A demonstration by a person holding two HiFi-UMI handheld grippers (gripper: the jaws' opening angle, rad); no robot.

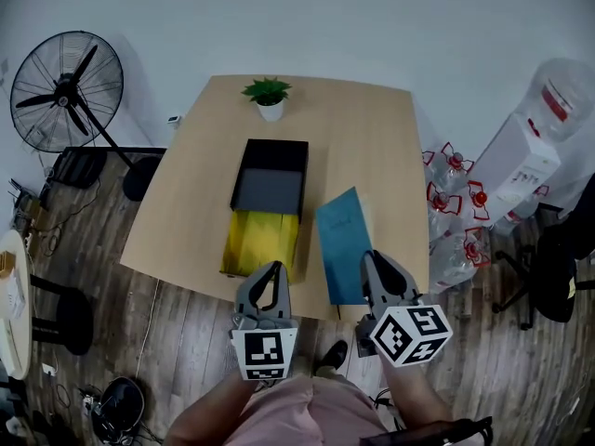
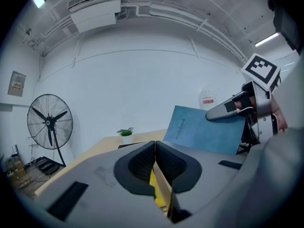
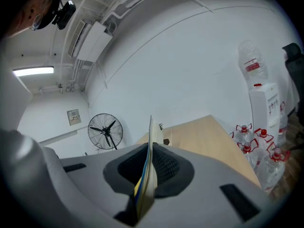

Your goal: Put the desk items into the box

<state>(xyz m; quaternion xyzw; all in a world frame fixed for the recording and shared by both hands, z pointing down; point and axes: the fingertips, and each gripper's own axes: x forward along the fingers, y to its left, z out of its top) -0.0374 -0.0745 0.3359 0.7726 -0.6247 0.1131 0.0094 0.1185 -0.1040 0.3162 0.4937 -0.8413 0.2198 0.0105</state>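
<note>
Desk (image 1: 372,137), notebook (image 1: 342,240) clamped in right gripper (image 1: 374,256), edge-on there

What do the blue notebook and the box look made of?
Notebook: matte blue card or leatherette cover, pale paper pages edge-on in the right claw. Box: probably cardboard, tan cut edge in the left claw, yellow lining, matte black section behind.

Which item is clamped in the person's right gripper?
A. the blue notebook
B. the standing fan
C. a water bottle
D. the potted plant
A: the right gripper is shut on the blue notebook, which shows edge-on between its jaws in the right gripper view.
</note>
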